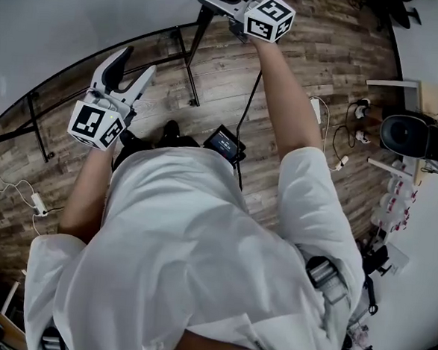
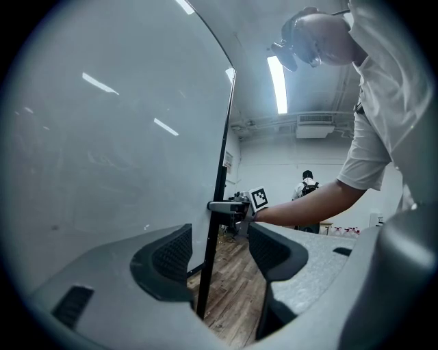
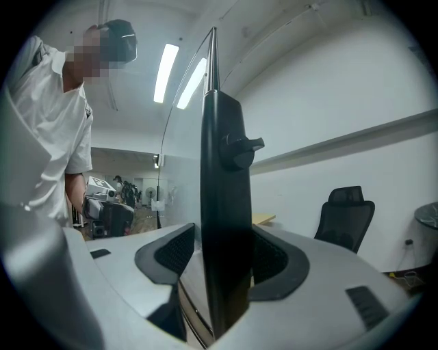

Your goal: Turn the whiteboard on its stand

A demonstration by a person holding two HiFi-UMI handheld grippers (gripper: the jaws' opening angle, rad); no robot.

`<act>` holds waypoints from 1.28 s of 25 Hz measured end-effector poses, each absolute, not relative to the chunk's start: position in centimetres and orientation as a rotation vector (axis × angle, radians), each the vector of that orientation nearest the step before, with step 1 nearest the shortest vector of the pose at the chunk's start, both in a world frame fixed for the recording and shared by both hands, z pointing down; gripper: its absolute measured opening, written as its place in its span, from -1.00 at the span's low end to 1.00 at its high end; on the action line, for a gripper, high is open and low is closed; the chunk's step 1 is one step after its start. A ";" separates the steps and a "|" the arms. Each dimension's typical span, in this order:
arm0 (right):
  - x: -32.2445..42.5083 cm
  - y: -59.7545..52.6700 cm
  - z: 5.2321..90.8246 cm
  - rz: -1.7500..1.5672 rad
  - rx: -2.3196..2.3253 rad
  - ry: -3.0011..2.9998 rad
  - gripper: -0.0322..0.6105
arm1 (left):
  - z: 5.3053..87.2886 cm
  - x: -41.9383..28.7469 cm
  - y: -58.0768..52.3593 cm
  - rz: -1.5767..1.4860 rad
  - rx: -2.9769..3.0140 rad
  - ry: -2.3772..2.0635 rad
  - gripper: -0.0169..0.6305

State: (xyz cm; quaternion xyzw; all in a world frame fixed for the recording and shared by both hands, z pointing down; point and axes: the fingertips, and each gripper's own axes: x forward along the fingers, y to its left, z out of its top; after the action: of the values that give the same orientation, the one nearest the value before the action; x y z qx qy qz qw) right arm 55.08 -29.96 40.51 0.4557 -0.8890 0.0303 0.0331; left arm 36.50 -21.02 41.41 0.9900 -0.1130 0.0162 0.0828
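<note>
— Head view?
— The whiteboard (image 1: 57, 24) stands upper left over the wood floor (image 1: 225, 81). The left gripper (image 1: 135, 66) is at its near edge, the right gripper (image 1: 220, 0) farther along.
— Left gripper view?
— Jaws apart, with the board's black edge (image 2: 220, 164) between them.
— Right gripper view?
— Jaws clamped on the black stand post (image 3: 222, 225), below its knob (image 3: 239, 147).

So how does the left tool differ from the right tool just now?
The left tool stands open, with nothing between its pads; the right tool seems closed on the black upright with a knob. In the head view the left tool sits nearer the person, the right tool further out. Both are grey tools close by the whiteboard.
</note>
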 end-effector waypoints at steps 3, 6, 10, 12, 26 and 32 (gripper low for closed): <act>56.2 -29.4 40.6 0.102 1.426 -2.726 -0.17 | 41.6 37.0 -20.4 0.054 2.954 -0.325 -0.16; 57.1 -29.0 40.7 0.106 1.451 -2.715 -0.16 | 41.6 37.2 -20.1 0.059 2.956 -0.309 -0.16; 58.1 -28.7 40.6 0.106 1.478 -2.701 -0.16 | 41.5 37.4 -20.0 0.067 2.959 -0.297 -0.16; 58.7 -28.6 40.6 0.108 1.494 -2.698 -0.15 | 41.6 37.6 -19.9 0.071 2.960 -0.294 -0.16; 61.9 -27.1 40.9 0.125 1.575 -2.644 -0.13 | 41.6 38.8 -19.0 0.078 2.966 -0.245 -0.16; 63.0 -26.8 41.0 0.124 1.612 -2.626 -0.12 | 41.7 39.2 -18.7 0.073 2.968 -0.223 -0.16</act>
State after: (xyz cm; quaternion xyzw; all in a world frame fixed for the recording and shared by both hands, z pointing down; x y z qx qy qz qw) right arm 62.96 -26.84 40.99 0.5224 -0.8512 0.0402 0.0290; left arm 39.23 -18.68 41.66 0.9935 -0.0747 0.0243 0.0822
